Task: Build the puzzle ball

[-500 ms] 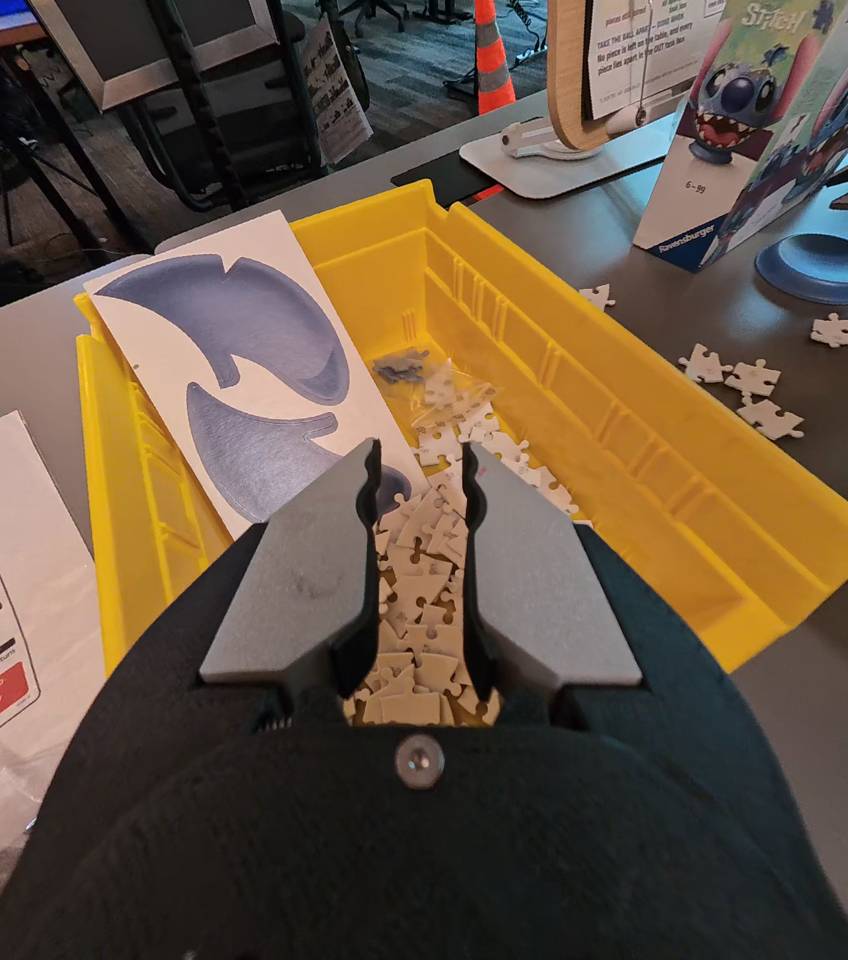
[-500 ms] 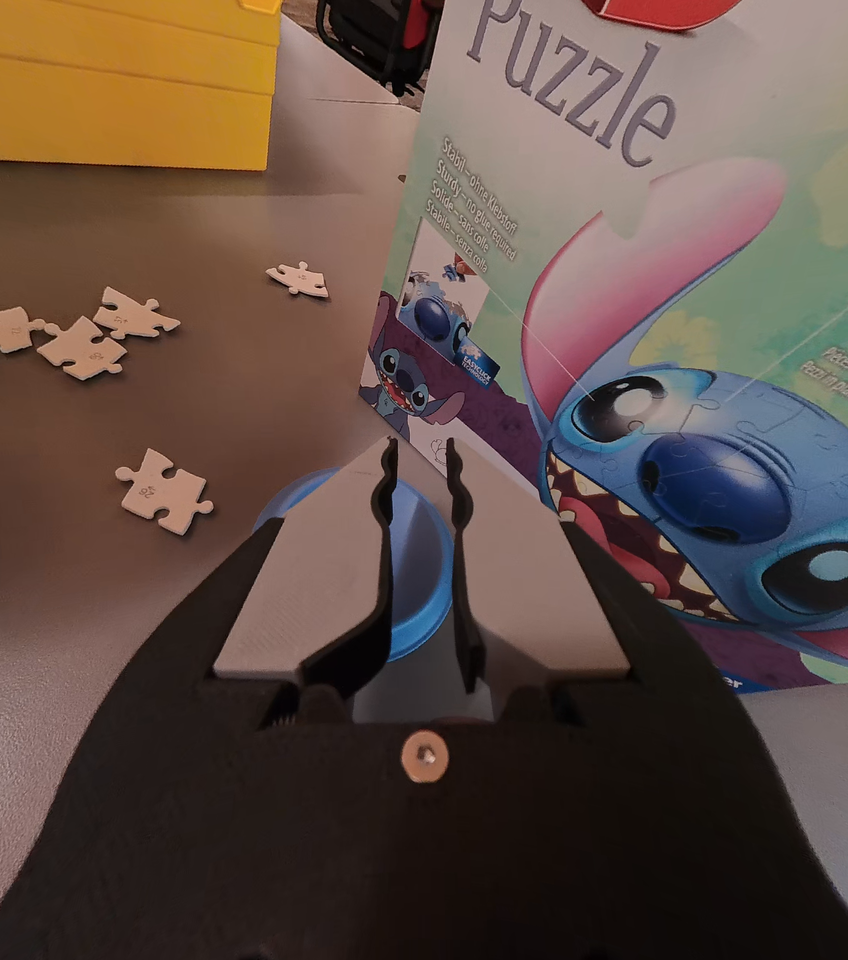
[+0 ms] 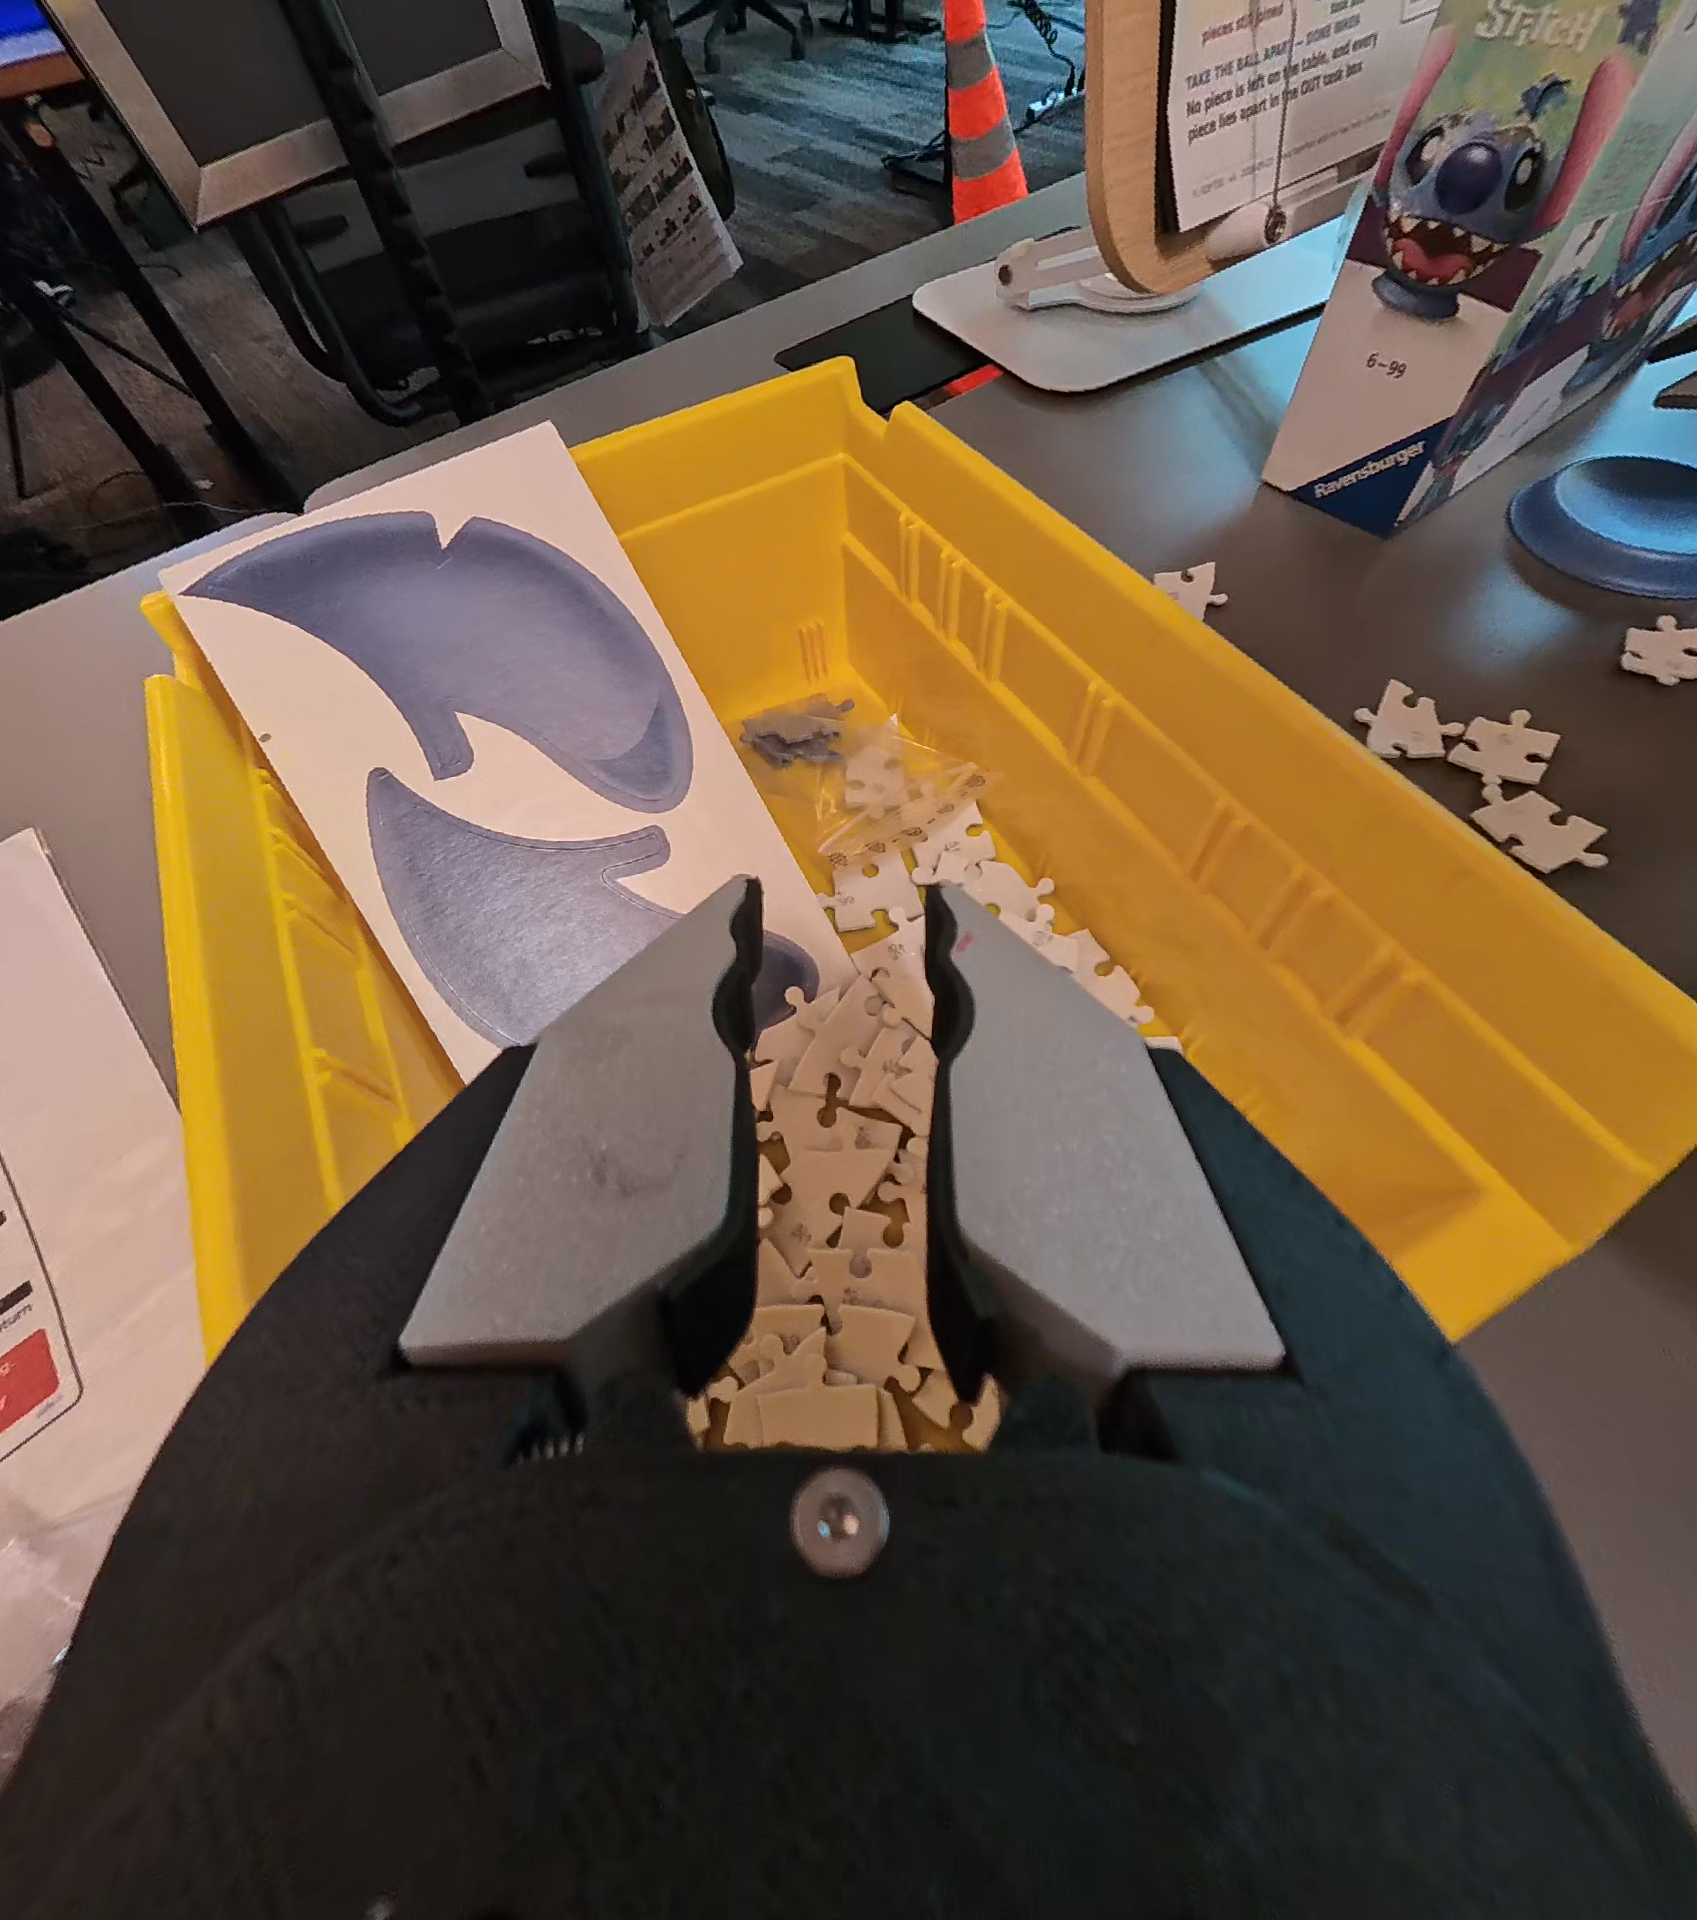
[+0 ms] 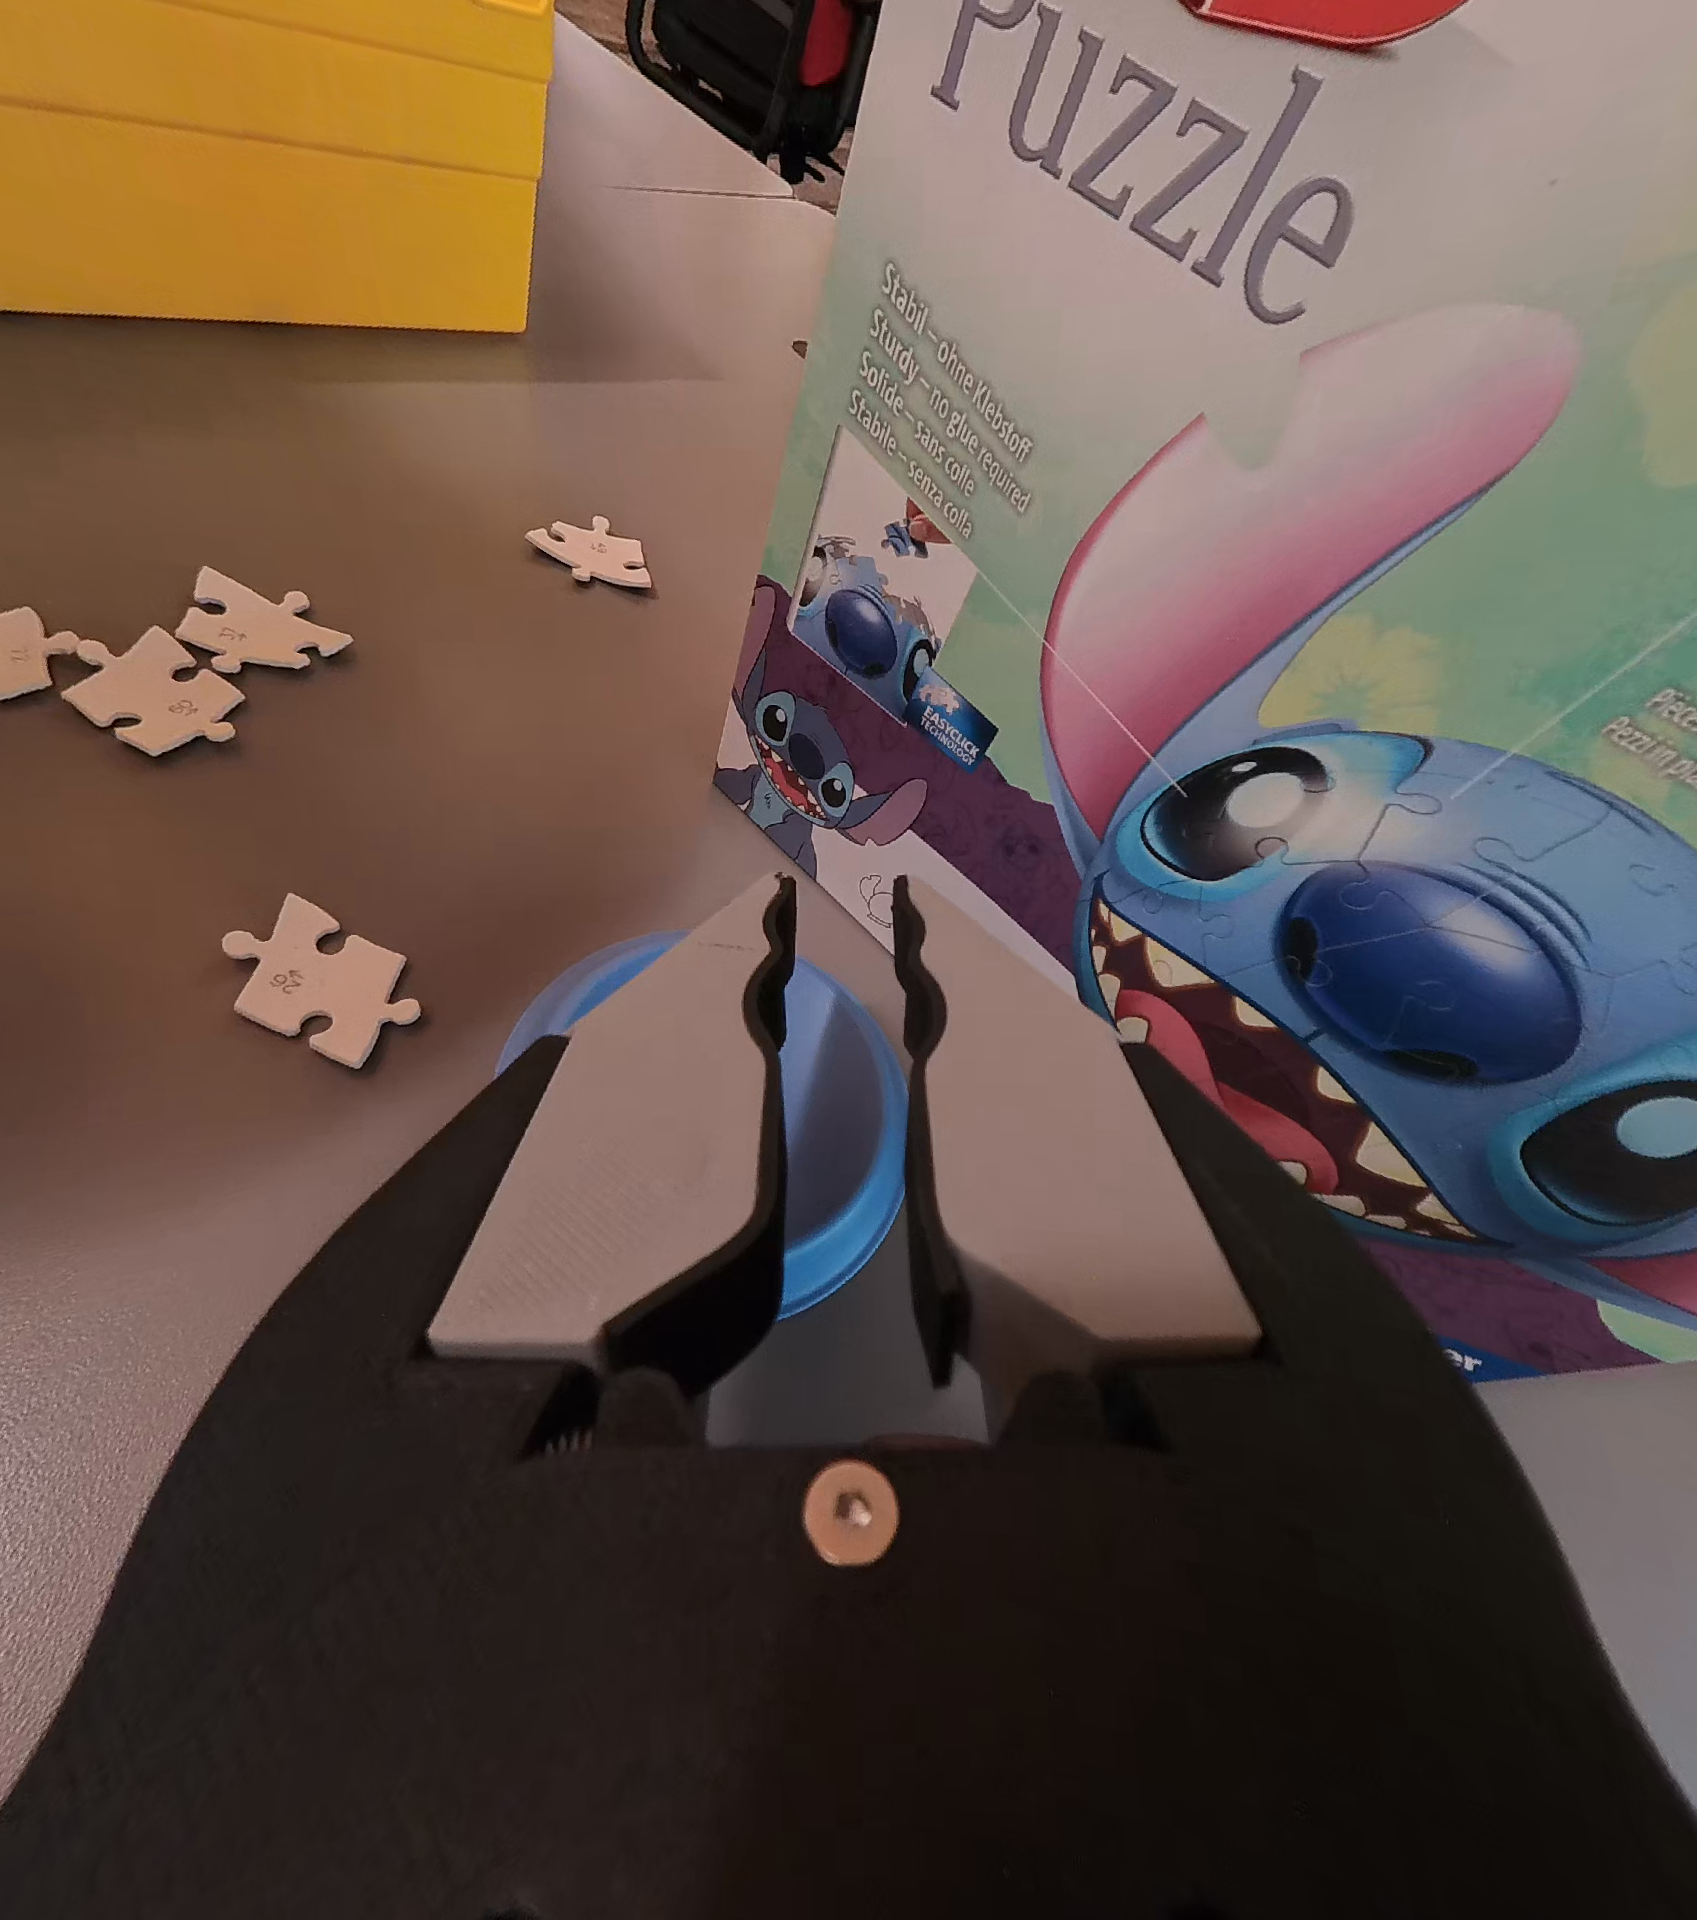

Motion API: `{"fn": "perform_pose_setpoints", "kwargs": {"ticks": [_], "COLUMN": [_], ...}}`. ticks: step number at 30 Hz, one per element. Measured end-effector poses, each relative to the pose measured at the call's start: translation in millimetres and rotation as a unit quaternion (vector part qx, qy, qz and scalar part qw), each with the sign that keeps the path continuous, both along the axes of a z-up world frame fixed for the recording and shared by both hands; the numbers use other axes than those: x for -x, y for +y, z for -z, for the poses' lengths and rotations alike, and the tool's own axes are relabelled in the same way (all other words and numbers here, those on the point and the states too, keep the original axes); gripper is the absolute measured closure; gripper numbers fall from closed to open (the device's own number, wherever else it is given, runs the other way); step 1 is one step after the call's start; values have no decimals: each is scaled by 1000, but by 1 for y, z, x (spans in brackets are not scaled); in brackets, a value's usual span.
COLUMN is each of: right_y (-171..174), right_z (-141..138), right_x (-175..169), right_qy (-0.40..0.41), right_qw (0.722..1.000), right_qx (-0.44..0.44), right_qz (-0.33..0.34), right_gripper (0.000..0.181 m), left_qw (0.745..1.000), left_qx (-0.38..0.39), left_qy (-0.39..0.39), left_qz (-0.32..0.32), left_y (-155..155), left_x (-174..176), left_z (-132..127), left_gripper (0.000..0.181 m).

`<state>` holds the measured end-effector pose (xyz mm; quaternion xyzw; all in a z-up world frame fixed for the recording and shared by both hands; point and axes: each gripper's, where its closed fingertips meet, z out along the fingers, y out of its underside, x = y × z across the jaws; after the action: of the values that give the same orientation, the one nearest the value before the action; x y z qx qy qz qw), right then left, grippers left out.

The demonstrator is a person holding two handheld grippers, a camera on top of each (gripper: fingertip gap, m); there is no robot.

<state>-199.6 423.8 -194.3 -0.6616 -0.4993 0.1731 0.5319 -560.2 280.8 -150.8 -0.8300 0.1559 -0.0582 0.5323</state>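
I see pale puzzle pieces (image 3: 854, 1195) heaped face-down at centre frame; five loose pieces (image 4: 319, 979) lie flat on the left, and the blue stand (image 4: 839, 1143) sits upright at centre.

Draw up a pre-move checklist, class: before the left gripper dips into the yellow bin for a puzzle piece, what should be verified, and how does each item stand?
1. Left gripper open, holding nothing: ok.
2. It hangs above the loose pieces in the yellow bin: ok.
3. One piece lies apart for a clean pinch: not ok, they overlap.
4. White sheet leaning in the bin is off the pile: not ok, its lower end reaches it.
5. Right gripper empty, over the blue stand: ok.
6. Which piece goes first: cannot tell.
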Motion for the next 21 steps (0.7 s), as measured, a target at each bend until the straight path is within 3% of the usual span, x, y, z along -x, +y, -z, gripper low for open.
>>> {"fn": "perform_pose_setpoints", "kwargs": {"ticks": [12,21], "right_y": [0,-1], "right_z": [0,2], "right_x": [-1,1], "right_qy": [-2,-10], "right_qw": [1000,1000], "right_qx": [-2,-6], "right_qz": [2,0], "right_gripper": [166,166], "left_qw": [1000,1000], "left_qx": [-5,16], "left_qy": [1,24], "left_qz": [-3,6], "left_y": [-1,0], "left_x": [1,-4], "left_z": [-3,8], "left_gripper": [152,152]}}
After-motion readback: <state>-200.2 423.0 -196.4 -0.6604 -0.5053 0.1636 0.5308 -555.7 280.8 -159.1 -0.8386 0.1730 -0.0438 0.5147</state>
